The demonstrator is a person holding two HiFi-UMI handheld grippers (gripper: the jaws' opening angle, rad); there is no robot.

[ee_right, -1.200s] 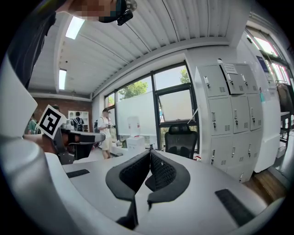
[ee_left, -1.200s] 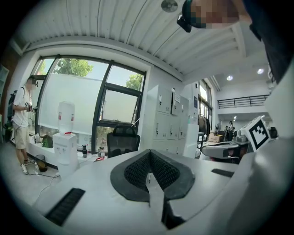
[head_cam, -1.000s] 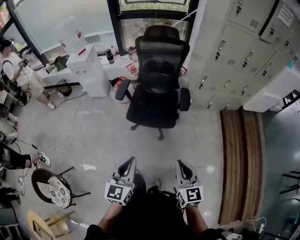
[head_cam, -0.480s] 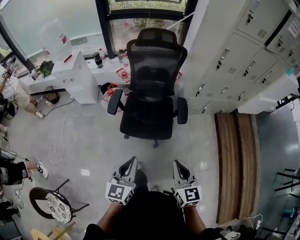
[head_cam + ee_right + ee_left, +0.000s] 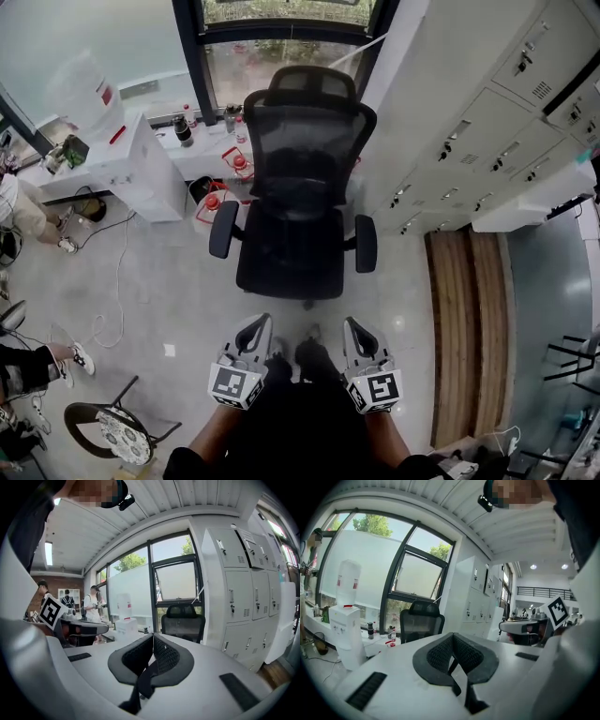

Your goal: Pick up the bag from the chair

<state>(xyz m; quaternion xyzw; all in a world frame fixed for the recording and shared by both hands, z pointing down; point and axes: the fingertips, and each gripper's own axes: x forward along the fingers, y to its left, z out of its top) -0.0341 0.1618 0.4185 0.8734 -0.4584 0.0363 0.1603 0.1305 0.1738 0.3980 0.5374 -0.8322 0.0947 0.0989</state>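
A black mesh office chair (image 5: 295,197) stands ahead of me by the window, facing me. A dark rounded shape (image 5: 298,192) rests against its backrest above the seat; it blends into the black chair, so I cannot make out the bag clearly. My left gripper (image 5: 255,326) and right gripper (image 5: 354,326) are held side by side low in the head view, short of the chair's seat. Both have their jaws pressed together with nothing between. The chair (image 5: 421,623) shows small beyond the left gripper (image 5: 452,638), and the chair (image 5: 183,620) also shows beyond the right gripper (image 5: 153,639).
A white water dispenser (image 5: 141,159) and bottles stand left of the chair. Grey lockers (image 5: 487,122) line the right side, with a wooden floor strip (image 5: 469,328) below them. A small round stool (image 5: 117,433) and loose cables lie at the lower left. A person (image 5: 23,202) sits at the far left.
The chair has come closer and lower in the head view as I walked toward it. Both grippers have kept the same pose and stayed shut.
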